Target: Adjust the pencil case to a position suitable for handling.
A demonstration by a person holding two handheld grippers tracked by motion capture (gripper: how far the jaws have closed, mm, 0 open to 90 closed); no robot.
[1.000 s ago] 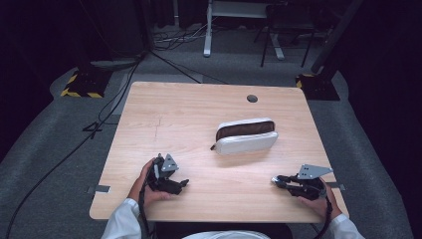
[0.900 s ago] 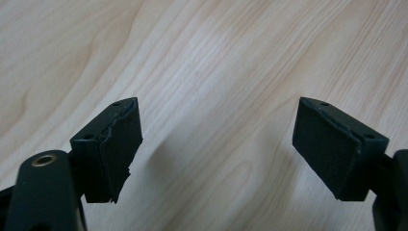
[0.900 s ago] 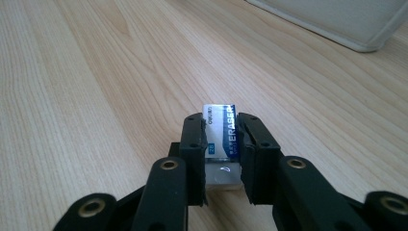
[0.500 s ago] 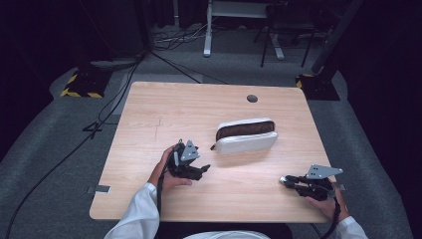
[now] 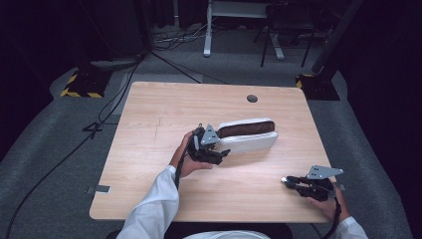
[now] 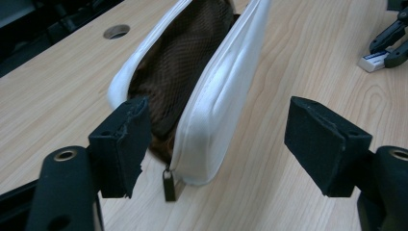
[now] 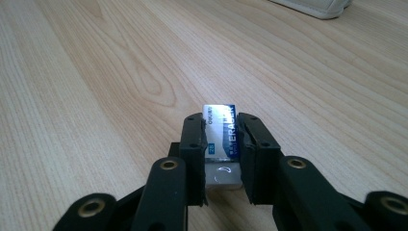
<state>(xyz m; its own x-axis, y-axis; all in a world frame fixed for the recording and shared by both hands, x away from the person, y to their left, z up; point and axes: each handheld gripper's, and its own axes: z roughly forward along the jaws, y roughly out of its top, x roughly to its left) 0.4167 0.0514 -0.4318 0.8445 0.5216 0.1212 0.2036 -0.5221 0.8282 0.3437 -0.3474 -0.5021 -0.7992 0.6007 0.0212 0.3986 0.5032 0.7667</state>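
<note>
Movement is all on your left side. One second ago your left gripper (image 5: 222, 153) lay near the lower left part of the table (image 5: 149, 164) in the high view, well apart from the pencil case (image 5: 251, 139); now it is in the centre of that frame, just at the left end of the case. Its jaws have just been closing a little, but they are not closed. In the left gripper view the two pads stand wide apart, and the zipper end of the case sits between them, nearer to the left pad (image 6: 126, 144). I cannot tell for sure if that pad already touches the white wall; the right pad is clearly free of it. The small zipper pull (image 6: 169, 185) hangs low at the centre of this view, and the case is open, with brown mesh lining visible inside.

Your right gripper (image 5: 288, 181) has stayed in the lower right of the high view. It is clamped on the eraser (image 7: 220, 132), which you see between its jaws in the right gripper view, resting on the wood.

I think this means you now prepare to hold the case steady or wider, so the eraser can go inside. The case lies in the middle of the table, well apart from the eraser, so that carry is not yet done.
</note>
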